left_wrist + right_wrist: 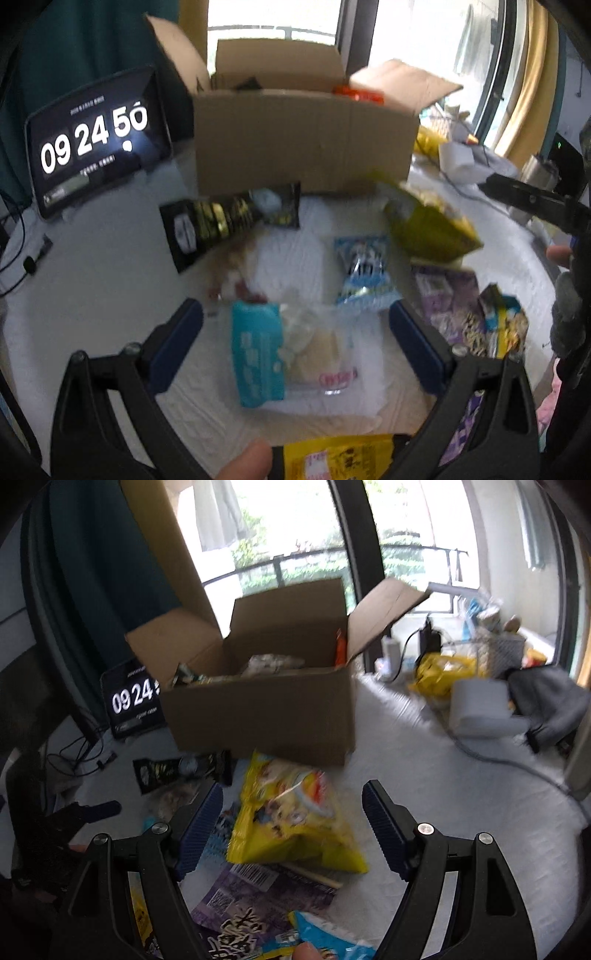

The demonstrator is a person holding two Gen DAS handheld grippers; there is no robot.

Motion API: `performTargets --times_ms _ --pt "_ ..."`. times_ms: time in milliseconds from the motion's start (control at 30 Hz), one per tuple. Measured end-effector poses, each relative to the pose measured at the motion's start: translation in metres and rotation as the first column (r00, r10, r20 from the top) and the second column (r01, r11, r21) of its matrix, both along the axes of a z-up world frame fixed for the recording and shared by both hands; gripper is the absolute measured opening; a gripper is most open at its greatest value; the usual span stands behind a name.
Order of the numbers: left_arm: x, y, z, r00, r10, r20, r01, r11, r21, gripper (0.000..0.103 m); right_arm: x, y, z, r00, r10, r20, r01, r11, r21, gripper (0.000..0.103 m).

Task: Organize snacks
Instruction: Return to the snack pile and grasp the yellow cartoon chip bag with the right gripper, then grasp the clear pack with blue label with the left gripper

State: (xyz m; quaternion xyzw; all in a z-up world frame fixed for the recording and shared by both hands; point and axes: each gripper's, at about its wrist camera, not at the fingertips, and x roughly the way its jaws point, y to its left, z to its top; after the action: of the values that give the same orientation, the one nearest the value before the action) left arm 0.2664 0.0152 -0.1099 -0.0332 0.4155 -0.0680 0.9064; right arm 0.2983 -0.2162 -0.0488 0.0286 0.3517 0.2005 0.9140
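An open cardboard box (306, 140) stands at the back of the white table and holds some snacks; it also shows in the right wrist view (266, 709). My left gripper (295, 343) is open, its jaws either side of a clear-and-teal snack pack (291, 354) lying on the table. My right gripper (291, 827) is open over a yellow chip bag (291, 816), which also shows in the left wrist view (428, 221). A black snack bag (225, 221), a blue packet (362, 269) and a purple packet (447, 302) lie nearby.
A tablet clock (96, 140) stands left of the box with cables beside it. A yellow packet (340, 458) lies near the front edge. At the right back are a yellow bag (443, 672), a grey box (480, 709) and dark cloth (546, 701).
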Motion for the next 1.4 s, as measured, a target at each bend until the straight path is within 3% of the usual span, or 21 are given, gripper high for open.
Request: performTargets --times_ms 167,367,533,700,767,967,1400 --pt "0.004 -0.001 -0.014 0.999 -0.007 -0.048 0.008 1.000 0.023 0.102 0.004 0.018 -0.023 0.997 0.056 -0.060 -0.057 0.998 -0.015 0.081" --pt "0.013 -0.009 -0.026 0.995 -0.044 -0.091 0.049 0.998 0.049 0.101 0.021 0.029 -0.041 0.994 0.031 -0.109 -0.045 0.991 -0.130 0.081" --pt "0.021 -0.014 -0.039 0.991 -0.040 -0.125 0.052 0.994 0.095 0.100 0.030 0.031 -0.049 0.988 0.051 -0.143 -0.072 0.987 -0.146 0.080" --pt "0.022 -0.010 -0.040 0.992 -0.030 -0.120 0.041 0.995 0.087 0.092 0.033 0.027 -0.050 0.987 0.071 -0.144 -0.087 0.990 -0.112 0.062" --pt "0.020 -0.009 -0.040 0.993 -0.031 -0.115 0.041 0.995 0.086 0.087 0.032 0.024 -0.049 0.989 0.059 -0.133 -0.074 0.991 -0.110 0.047" --pt "0.013 -0.004 -0.028 0.996 -0.013 -0.092 0.020 0.997 0.078 0.080 0.026 0.007 -0.032 0.996 0.042 -0.077 -0.048 0.996 -0.074 0.041" --pt "0.017 -0.004 0.043 0.998 0.003 0.062 -0.006 0.999 0.045 0.080 0.016 -0.016 0.032 0.998 0.025 0.060 -0.024 1.000 -0.014 0.040"
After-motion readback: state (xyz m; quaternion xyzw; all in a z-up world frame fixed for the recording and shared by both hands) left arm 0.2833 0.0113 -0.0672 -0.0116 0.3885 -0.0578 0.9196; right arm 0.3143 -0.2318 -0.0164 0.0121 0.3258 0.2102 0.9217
